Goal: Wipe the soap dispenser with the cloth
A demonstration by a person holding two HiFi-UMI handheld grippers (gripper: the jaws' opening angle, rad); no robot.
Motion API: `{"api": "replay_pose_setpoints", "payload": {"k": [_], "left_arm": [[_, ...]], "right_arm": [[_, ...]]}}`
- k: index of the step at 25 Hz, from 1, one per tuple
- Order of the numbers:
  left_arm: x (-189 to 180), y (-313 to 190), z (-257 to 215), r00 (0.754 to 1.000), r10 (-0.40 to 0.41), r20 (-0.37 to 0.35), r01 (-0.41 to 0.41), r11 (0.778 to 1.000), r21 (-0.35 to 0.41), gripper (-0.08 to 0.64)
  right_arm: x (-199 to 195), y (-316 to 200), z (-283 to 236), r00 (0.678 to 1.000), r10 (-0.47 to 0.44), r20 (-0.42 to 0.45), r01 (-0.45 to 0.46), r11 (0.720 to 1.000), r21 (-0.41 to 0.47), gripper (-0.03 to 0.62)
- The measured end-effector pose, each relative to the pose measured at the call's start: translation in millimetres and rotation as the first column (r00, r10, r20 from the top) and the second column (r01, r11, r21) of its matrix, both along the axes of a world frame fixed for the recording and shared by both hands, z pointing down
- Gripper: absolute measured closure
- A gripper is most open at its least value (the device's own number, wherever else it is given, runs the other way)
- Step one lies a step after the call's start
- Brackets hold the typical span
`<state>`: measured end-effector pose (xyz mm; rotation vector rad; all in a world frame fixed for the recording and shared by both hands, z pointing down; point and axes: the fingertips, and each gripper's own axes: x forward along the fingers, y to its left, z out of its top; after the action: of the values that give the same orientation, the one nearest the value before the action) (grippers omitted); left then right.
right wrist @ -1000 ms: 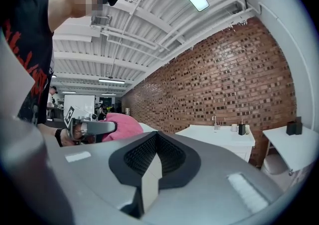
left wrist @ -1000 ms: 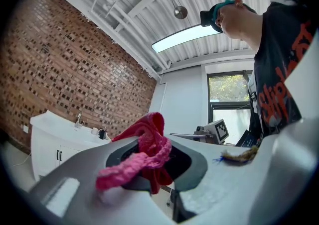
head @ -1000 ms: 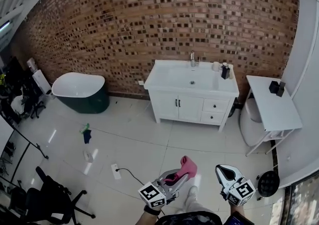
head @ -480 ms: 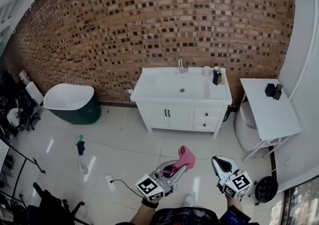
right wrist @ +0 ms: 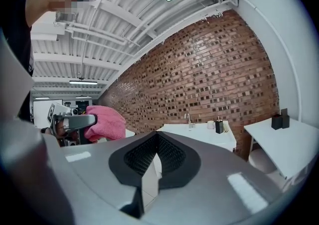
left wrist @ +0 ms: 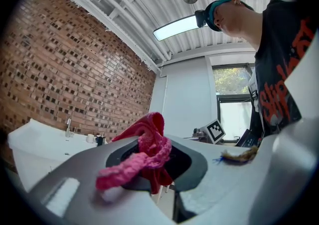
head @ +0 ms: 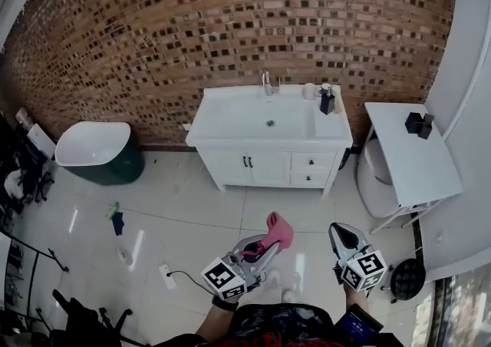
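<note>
cloth point(head: 278, 230), pink and bunched, is pinched between the closed jaws of the left gripper point(head: 265, 250) at the lower middle of the head view, its loose end sticking up past the tips; the right gripper point(head: 342, 235), near it to the right, has its jaws pressed together with nothing between them. soap dispenser point(head: 327, 100), small and dark, stands at the back right of the white vanity top point(head: 230, 119) against the brick wall point(head: 192, 23), upper middle of the frame, well apart from both grippers.
</note>
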<state>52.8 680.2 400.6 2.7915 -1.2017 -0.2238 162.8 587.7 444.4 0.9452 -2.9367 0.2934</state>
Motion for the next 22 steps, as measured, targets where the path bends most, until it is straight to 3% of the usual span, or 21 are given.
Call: {"api": "replay_pose_setpoints", "payload": {"k": [5, 9, 16, 22], "left_arm": [[-23.7, -28.7, -2.3, 0.999, 0.033, -0.018, -0.032, 0.999, 0.035, 0.512], [-51.0, -51.7, -6.2, 0.999, 0.030, -0.029, -0.028, 0.998, 0.060, 0.511], [-99.6, -89.4, 8.8, 0.997, 0.021, -0.068, -0.019, 1.000, 0.016, 0.512], [-105.8, -131.4, 17.4, 0.994, 0.048, -0.098, -0.051, 0.998, -0.025, 0.511]], "right_arm": [[-23.7, -24.5, 0.4, 0.999, -0.032, -0.027, 0.032, 0.999, -0.003, 0.592], [-48.6, -47.7, -18.0, 0.999, -0.038, 0.013, 0.038, 0.999, 0.033, 0.592], [-108.7, -55.4, -18.8, 0.990, -0.140, 0.014, 0.139, 0.990, 0.024, 0.592], [-112.6, -96.6, -11.4, 0.994, -0.110, 0.017, 0.111, 0.993, -0.034, 0.592]]}}
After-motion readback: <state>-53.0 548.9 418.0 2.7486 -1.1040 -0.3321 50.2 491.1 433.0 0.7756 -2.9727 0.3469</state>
